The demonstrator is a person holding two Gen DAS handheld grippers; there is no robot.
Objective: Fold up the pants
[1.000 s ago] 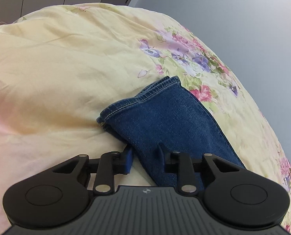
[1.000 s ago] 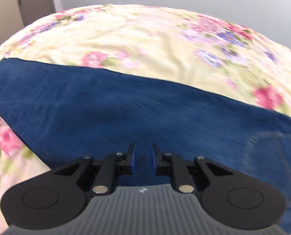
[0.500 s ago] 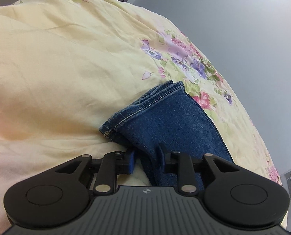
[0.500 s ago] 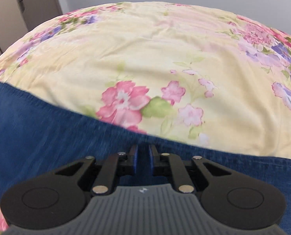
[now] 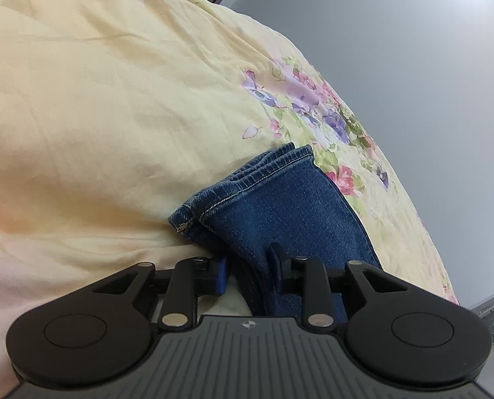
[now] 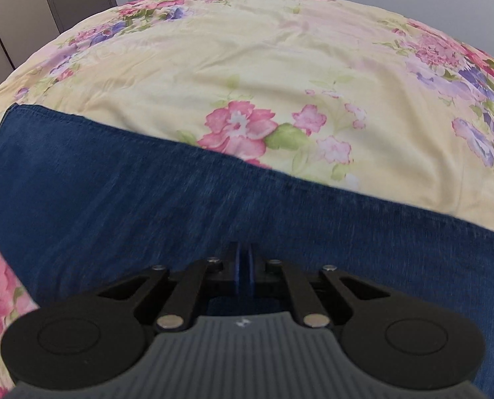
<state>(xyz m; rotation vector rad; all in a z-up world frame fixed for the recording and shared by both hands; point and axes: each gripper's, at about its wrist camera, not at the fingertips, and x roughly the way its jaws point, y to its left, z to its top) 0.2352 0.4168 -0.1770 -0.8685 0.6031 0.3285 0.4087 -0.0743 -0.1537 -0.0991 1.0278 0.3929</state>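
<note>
Your blue jeans (image 5: 280, 206) lie flat on the bed, on a pale yellow floral bedspread (image 5: 114, 116). In your left wrist view the two stacked leg hems (image 5: 243, 179) point toward 11 o'clock, and the legs run back to your left claw (image 5: 248, 271). That claw is partly open, with a bunched edge of denim between its blue pads; you can see the 3 o'clock pad touching the cloth, but whether both pads pinch it cannot be told. In your right wrist view the jeans (image 6: 147, 199) stretch as a wide band from 9 o'clock to 3 o'clock. Your right claw (image 6: 244, 266) is fully closed over that denim, pads together; any cloth nipped between them is hidden. A grey wall (image 5: 413, 66) rises beyond the bed.
</note>
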